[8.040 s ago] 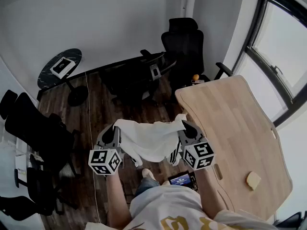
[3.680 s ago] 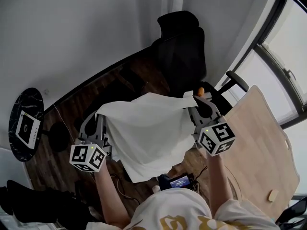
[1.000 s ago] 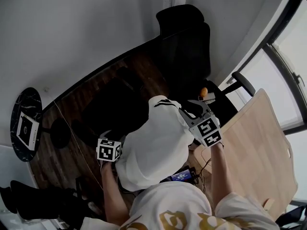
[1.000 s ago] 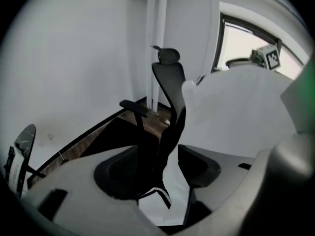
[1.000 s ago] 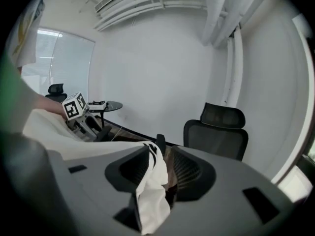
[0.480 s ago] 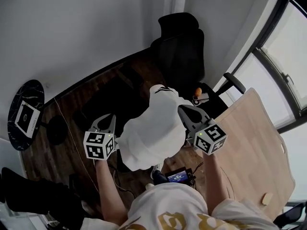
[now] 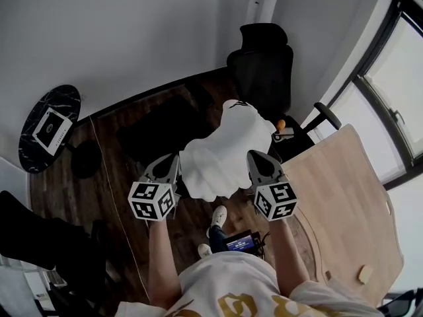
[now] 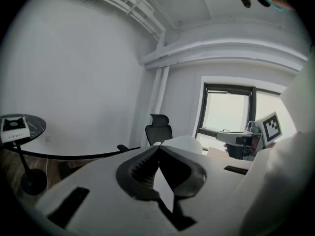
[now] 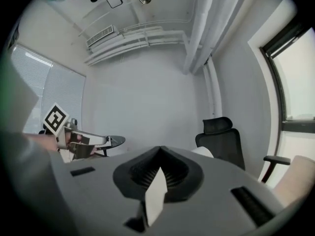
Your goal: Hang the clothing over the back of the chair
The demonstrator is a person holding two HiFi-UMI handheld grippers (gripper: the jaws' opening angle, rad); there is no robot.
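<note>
The white clothing (image 7: 221,147) lies draped over the back of a chair that it almost wholly hides. It shows as a rounded white hump in the left gripper view (image 8: 184,142) and the right gripper view (image 9: 204,151). My left gripper (image 7: 174,158) hangs just left of the cloth, jaws shut and empty. My right gripper (image 7: 255,157) hangs just right of it, also shut and holding nothing. Both tips are apart from the fabric. A second black office chair (image 7: 263,65) stands behind, bare.
A light wooden table (image 7: 344,197) fills the right side, next to the window. A round black side table (image 7: 47,123) with a white box stands at the far left. A dark desk edge (image 7: 152,94) runs along the wall. A small lit device (image 7: 239,243) lies on the floor by the person's shoe (image 7: 217,215).
Both grippers have let go of the clothing, shut, and drawn back toward the person and upward. The cloth now hangs on the chair back by itself.
</note>
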